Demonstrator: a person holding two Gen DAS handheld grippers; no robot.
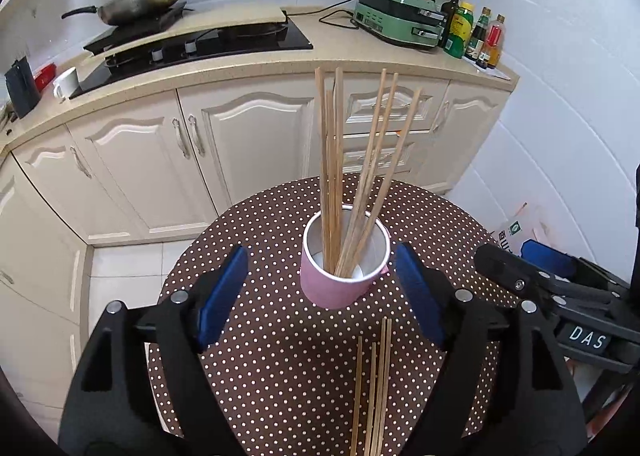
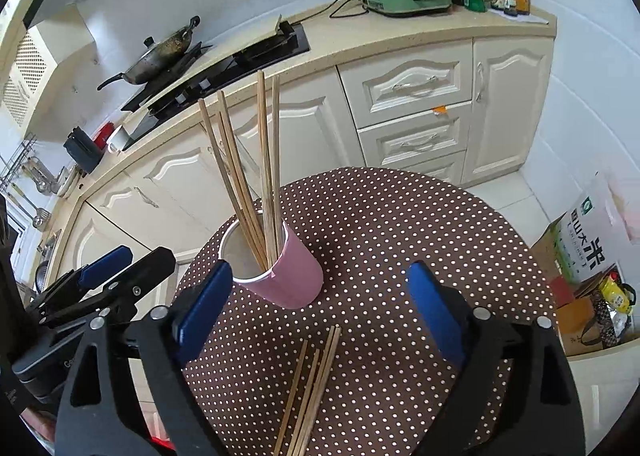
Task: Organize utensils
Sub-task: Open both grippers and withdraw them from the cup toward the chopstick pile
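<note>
A pink cup stands upright on the round table with a brown dotted cloth. Several wooden chopsticks lean inside it. More chopsticks lie loose on the cloth in front of the cup. My left gripper is open, nothing between its blue pads, which stand short of the cup. The right gripper shows at the right edge. In the right wrist view the cup sits left of centre, loose chopsticks below it, and my right gripper is open and empty. The left gripper is beside it.
Behind the table runs a kitchen counter with cream cabinets, a black hob with a wok, a green appliance and several bottles. A rice bag and boxes stand on the floor to the right.
</note>
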